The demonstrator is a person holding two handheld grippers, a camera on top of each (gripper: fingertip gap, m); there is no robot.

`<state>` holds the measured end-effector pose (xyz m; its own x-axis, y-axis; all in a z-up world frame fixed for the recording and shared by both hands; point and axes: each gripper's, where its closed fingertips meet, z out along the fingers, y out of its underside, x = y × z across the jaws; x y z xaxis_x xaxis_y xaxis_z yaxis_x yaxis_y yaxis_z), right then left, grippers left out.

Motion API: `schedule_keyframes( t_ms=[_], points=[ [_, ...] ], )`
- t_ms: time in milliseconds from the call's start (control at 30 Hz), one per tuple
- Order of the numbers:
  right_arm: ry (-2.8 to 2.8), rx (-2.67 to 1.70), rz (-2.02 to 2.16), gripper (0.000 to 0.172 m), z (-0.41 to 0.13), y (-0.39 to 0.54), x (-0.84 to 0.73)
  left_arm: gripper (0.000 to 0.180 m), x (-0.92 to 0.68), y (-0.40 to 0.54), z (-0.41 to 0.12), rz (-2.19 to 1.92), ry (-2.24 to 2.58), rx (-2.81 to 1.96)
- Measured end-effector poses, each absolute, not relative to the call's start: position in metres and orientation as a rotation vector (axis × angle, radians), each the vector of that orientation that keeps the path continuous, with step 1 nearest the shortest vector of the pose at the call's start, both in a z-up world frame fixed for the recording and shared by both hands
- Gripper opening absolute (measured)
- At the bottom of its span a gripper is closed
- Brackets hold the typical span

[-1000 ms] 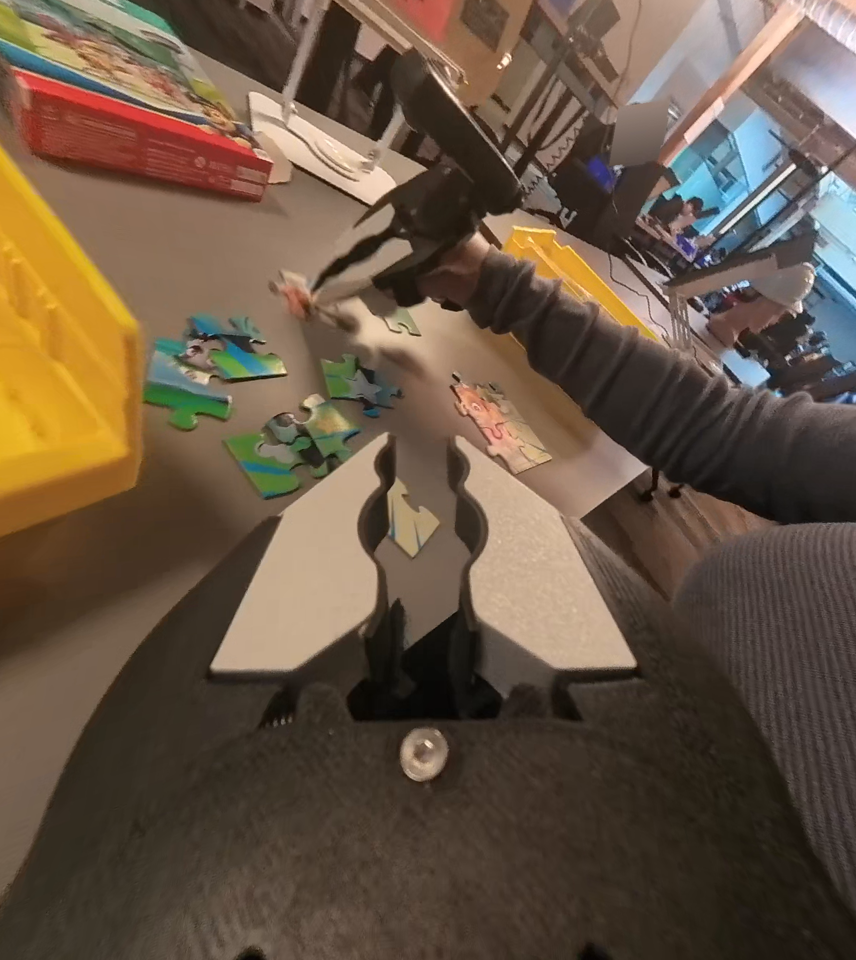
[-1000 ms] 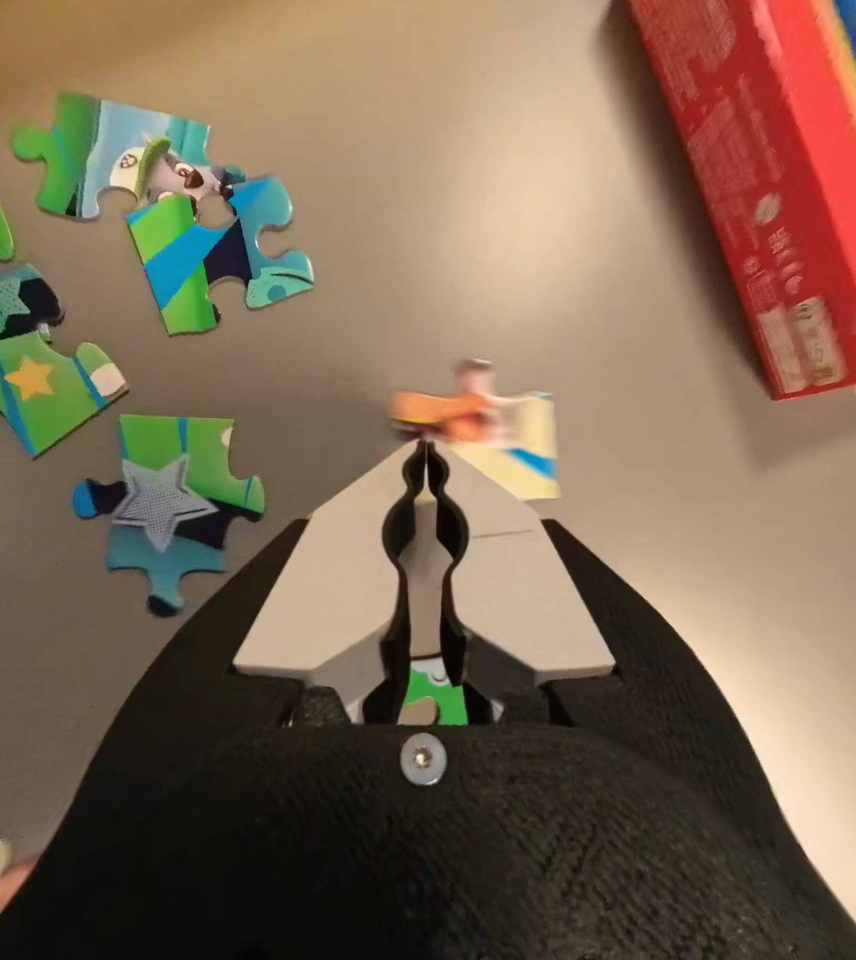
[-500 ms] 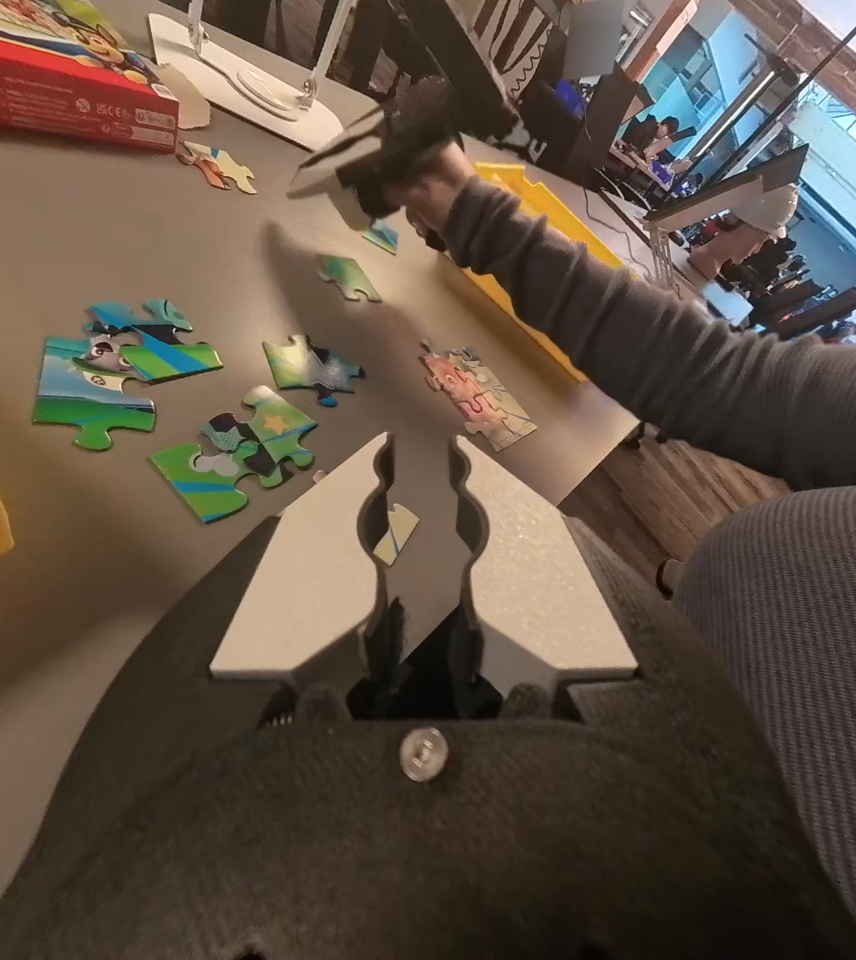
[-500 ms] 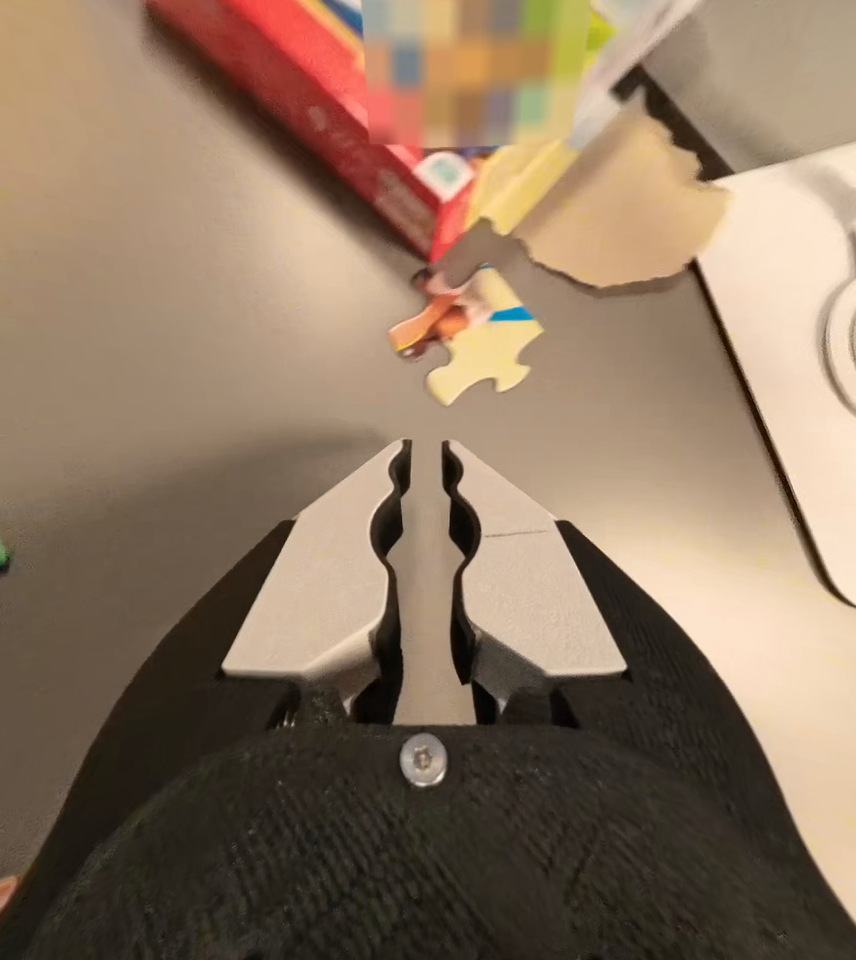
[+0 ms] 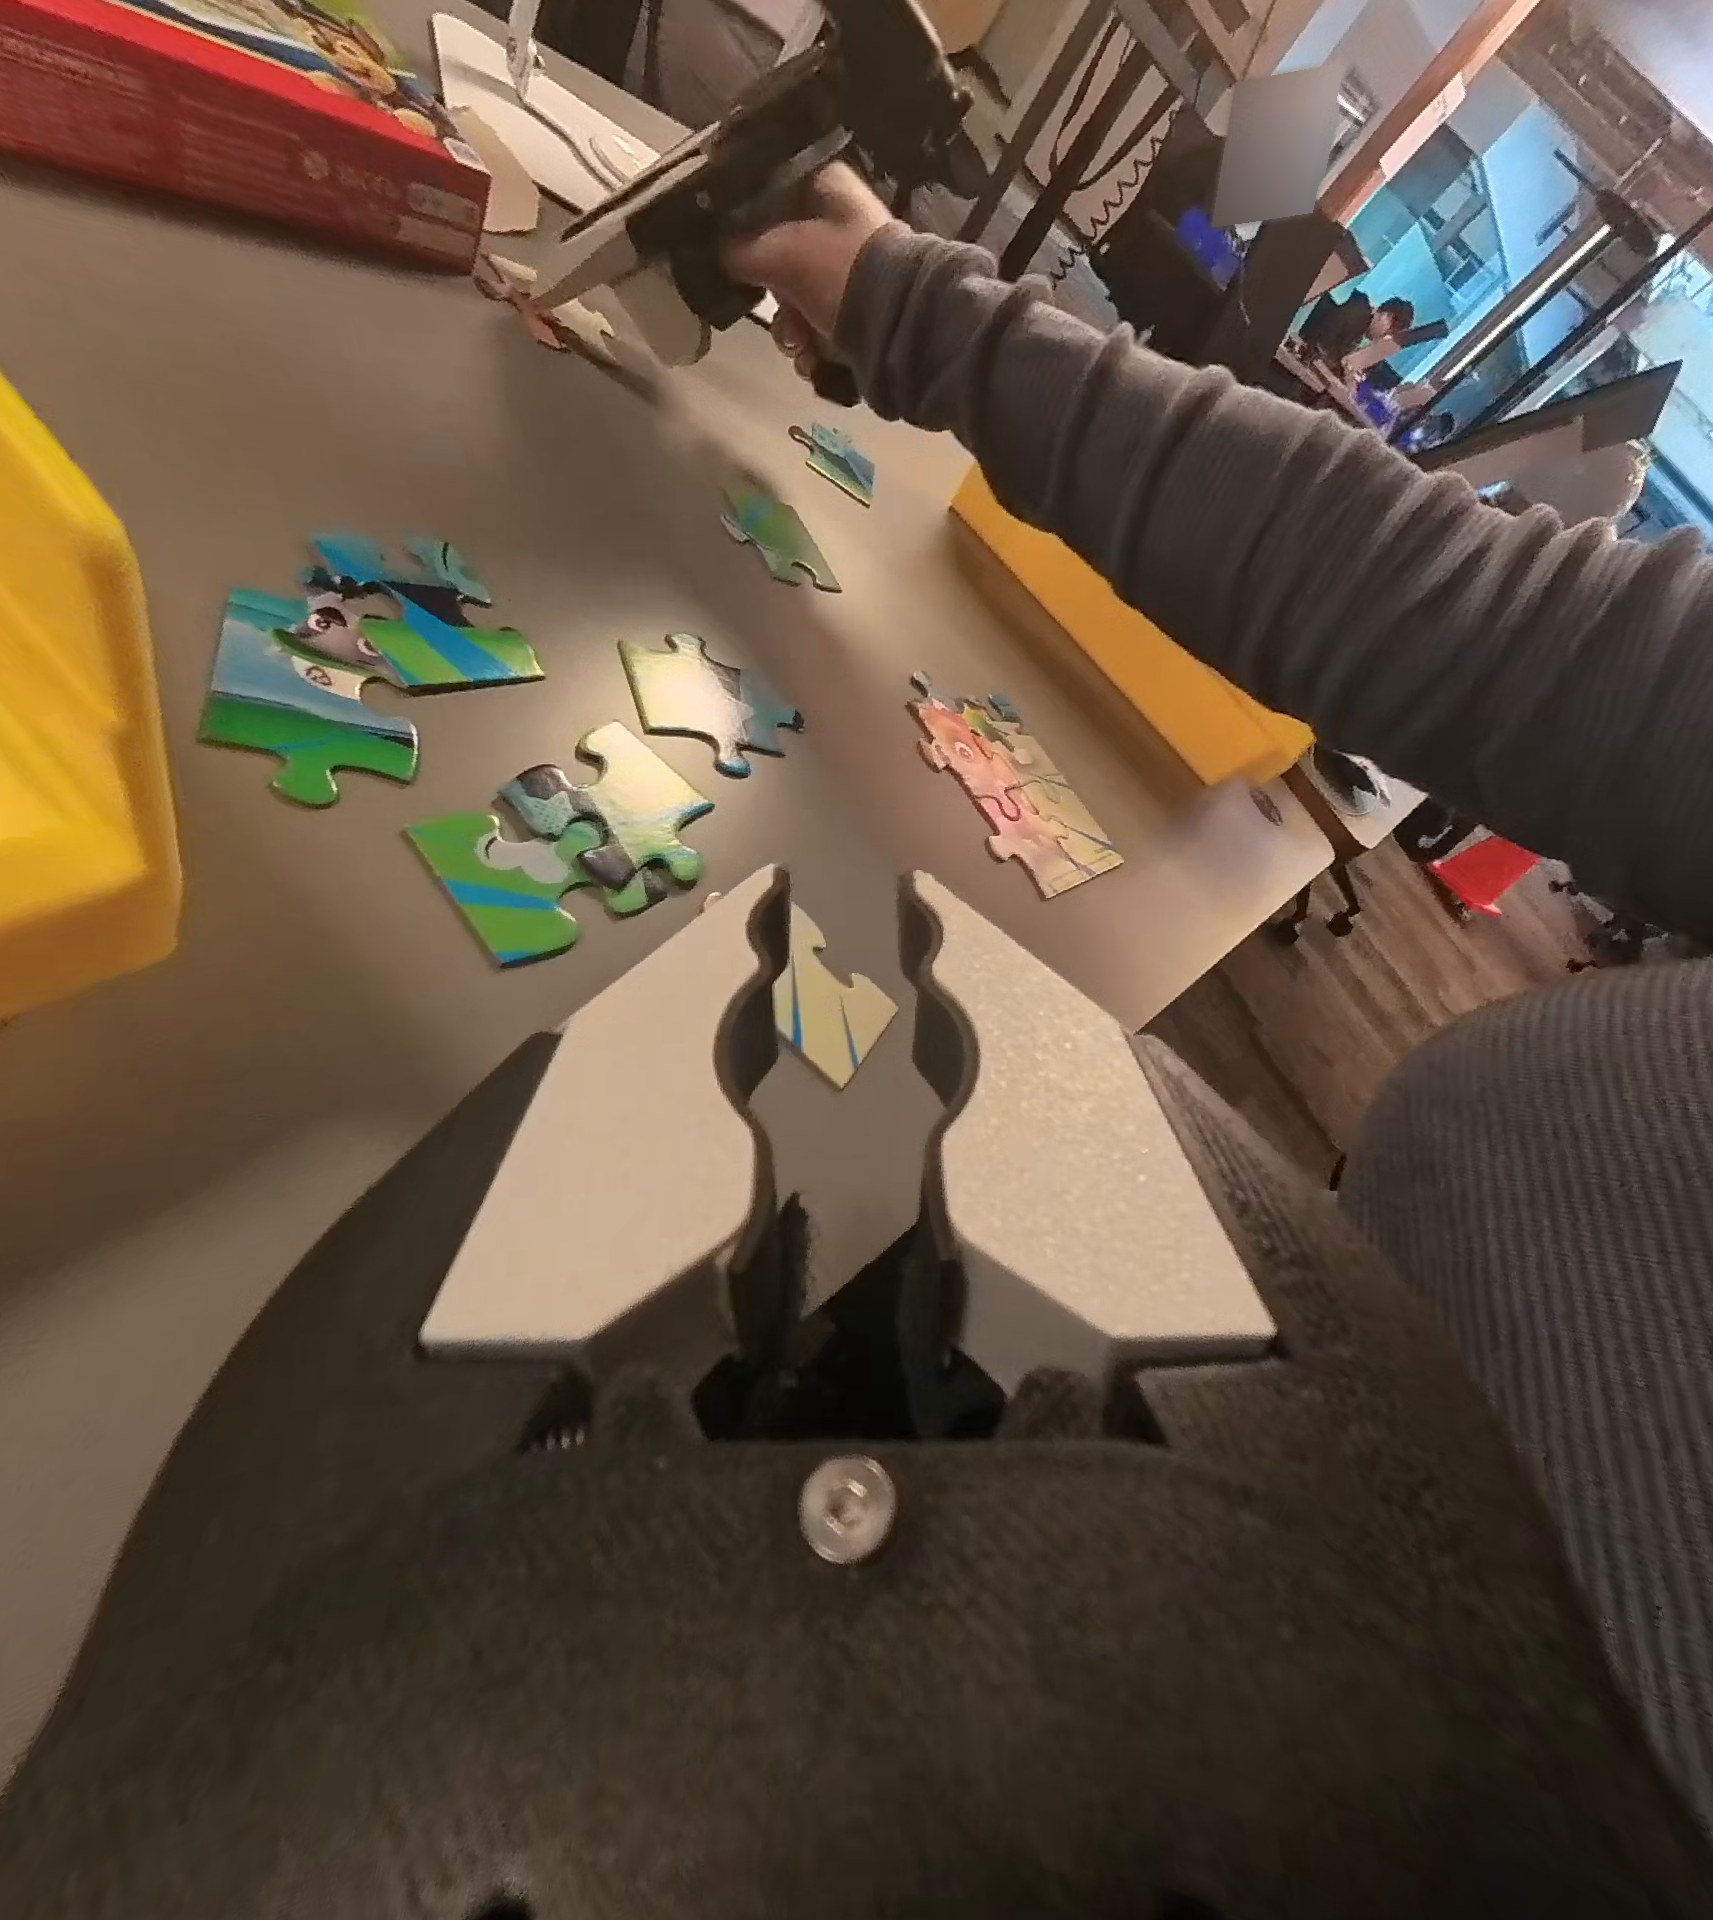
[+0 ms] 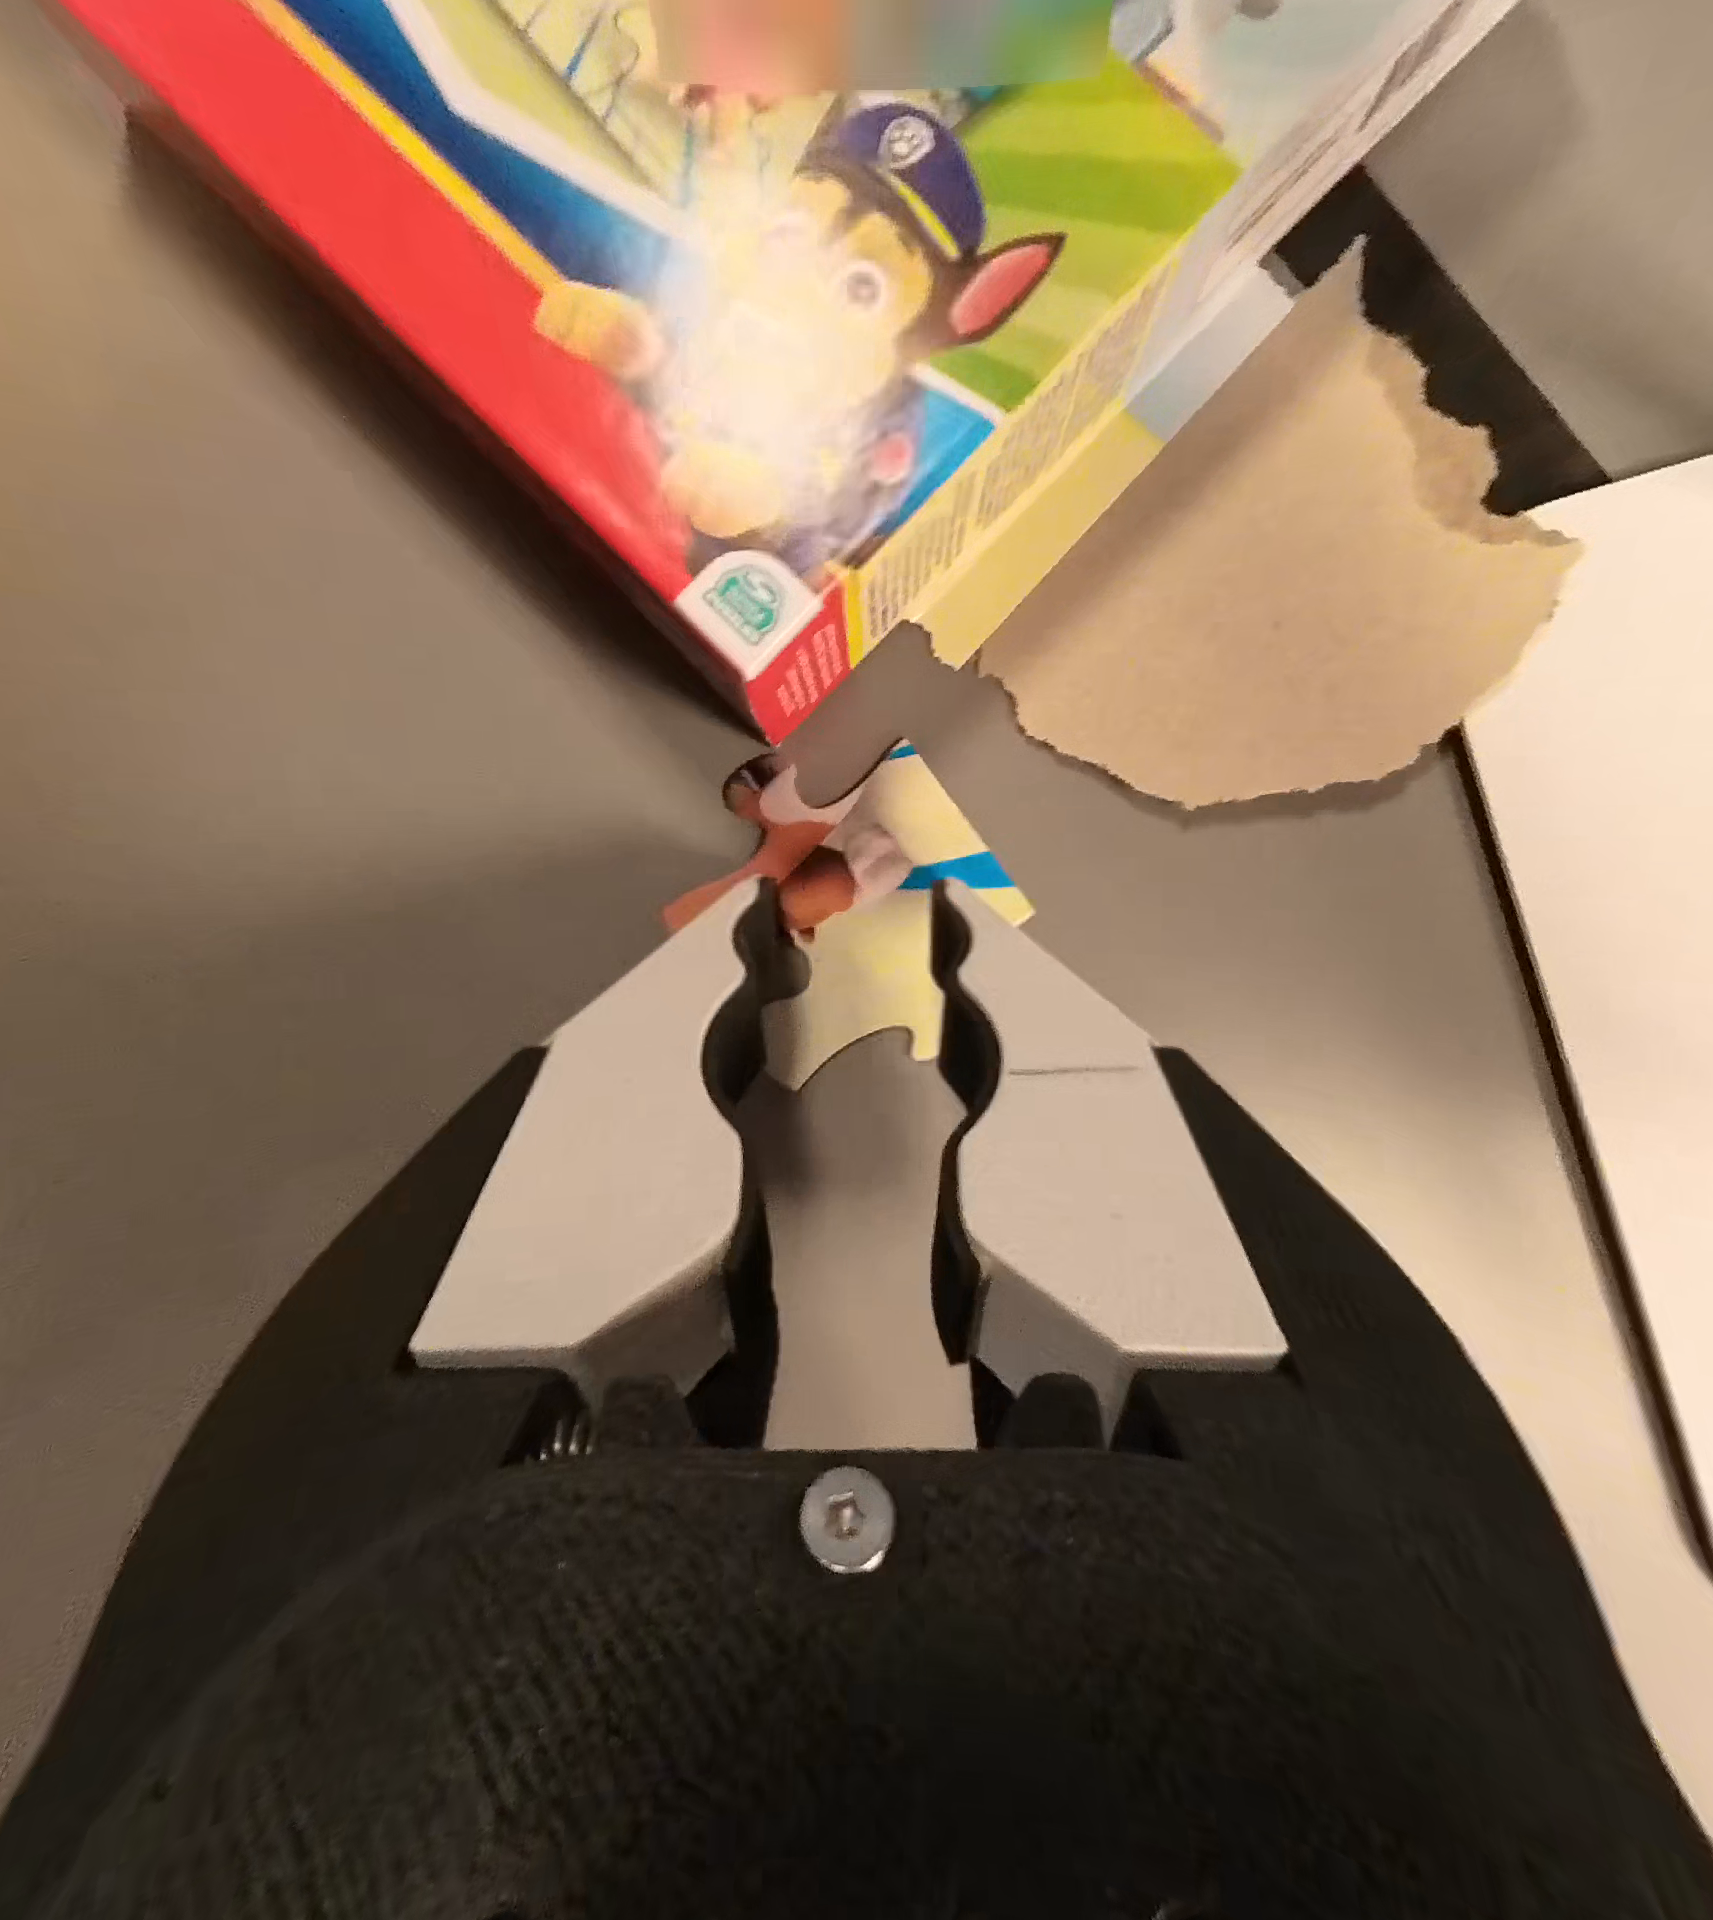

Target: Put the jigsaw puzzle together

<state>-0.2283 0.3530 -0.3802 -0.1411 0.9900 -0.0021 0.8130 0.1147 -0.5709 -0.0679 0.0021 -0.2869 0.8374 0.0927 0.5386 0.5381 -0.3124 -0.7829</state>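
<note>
Right gripper was clamped on the orange-and-yellow puzzle piece a second ago. It's now released, jaws spread either side of the piece. The piece lies flat on the table toward its far edge, touching the red box corner under the torn flap. Left gripper is unchanged, part open over a pale blue-striped piece; can't tell if it's pinched.

Grey tabletop. Red box at far edge; one puzzle piece at its corner, white base beside, loose pieces nearer, yellow bins either side.
</note>
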Motion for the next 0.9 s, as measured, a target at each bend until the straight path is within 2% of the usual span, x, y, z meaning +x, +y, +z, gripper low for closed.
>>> schedule_keyframes(
  t_ms=[167,900],
  points=[
    [-2.089,-1.635,0.588,0.000,-0.381,0.336,-0.218,0.019,-0.065,0.005,-0.291,-0.521,-0.472,-1.855],
    [-2.355,-1.625,0.731,0.000,-0.382,0.234,-0.129,0.019,-0.045,0.002,-0.289,-0.534,-0.436,-1.859]
  ],
)
